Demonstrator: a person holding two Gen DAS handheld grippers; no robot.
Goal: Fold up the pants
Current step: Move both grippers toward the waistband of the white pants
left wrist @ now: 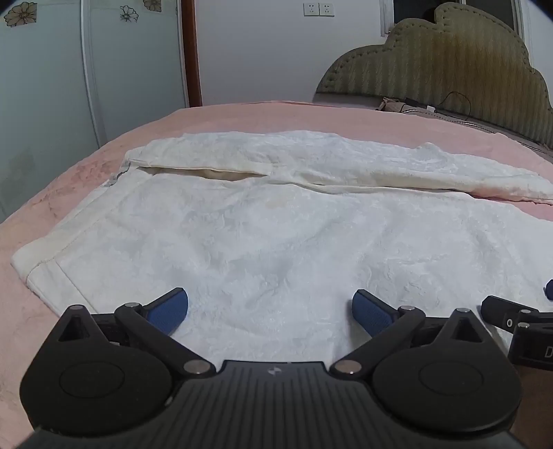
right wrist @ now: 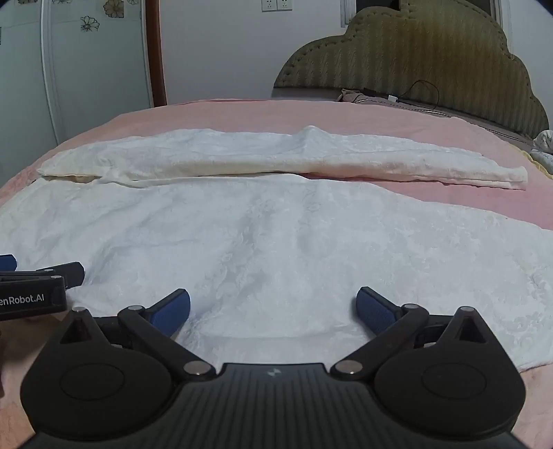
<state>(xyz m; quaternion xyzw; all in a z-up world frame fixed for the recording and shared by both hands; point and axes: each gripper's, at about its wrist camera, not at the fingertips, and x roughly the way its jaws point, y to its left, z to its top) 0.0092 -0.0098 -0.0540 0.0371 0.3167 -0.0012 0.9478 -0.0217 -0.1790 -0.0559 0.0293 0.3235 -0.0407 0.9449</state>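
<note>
White pants (left wrist: 276,241) spread flat on pink bed (left wrist: 242,117), legs running right. Left gripper (left wrist: 270,305) and right gripper (right wrist: 273,305) side by side over near edge, jaws wide, empty; contact with cloth unclear.

You are in a home bedroom: a pink-covered bed (left wrist: 242,117), a padded scalloped headboard (left wrist: 449,58), flower-patterned wardrobe doors (left wrist: 45,86), wall sockets (left wrist: 318,9).

Pink bedspread (left wrist: 262,117); olive padded headboard (left wrist: 449,62) behind; black cable (left wrist: 456,103) at base; wall sockets (left wrist: 318,9).
</note>
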